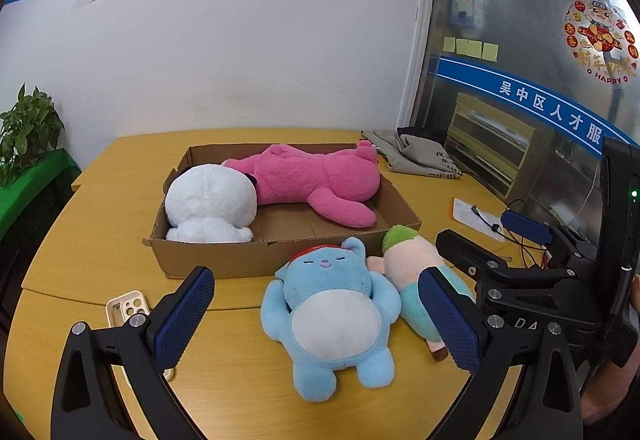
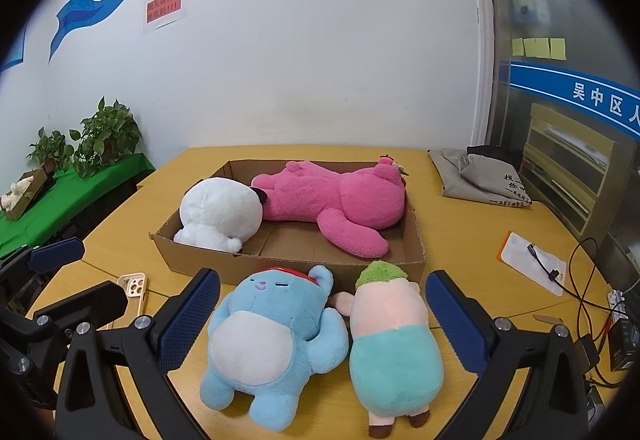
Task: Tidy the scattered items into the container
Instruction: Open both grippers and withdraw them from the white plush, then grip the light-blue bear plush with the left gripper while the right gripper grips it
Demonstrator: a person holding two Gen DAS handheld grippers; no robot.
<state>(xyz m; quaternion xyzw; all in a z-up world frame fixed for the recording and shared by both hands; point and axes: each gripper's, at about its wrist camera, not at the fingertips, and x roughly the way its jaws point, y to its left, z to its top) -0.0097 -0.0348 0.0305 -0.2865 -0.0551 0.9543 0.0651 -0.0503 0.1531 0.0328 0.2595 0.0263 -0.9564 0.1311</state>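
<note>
I hold both tools released: left tool (image 1: 316,320) over the light-blue plush bear (image 1: 334,320), right tool (image 2: 322,320) over it and the green-haired pink plush (image 2: 390,340), both lying on the yellow tabletop (image 1: 80,240) just before the shallow cardboard box (image 2: 412,260).

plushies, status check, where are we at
Left tool and right tool open, empty. Pink plush and white plush in box; blue plush and green-haired plush on table. Path clear.
</note>
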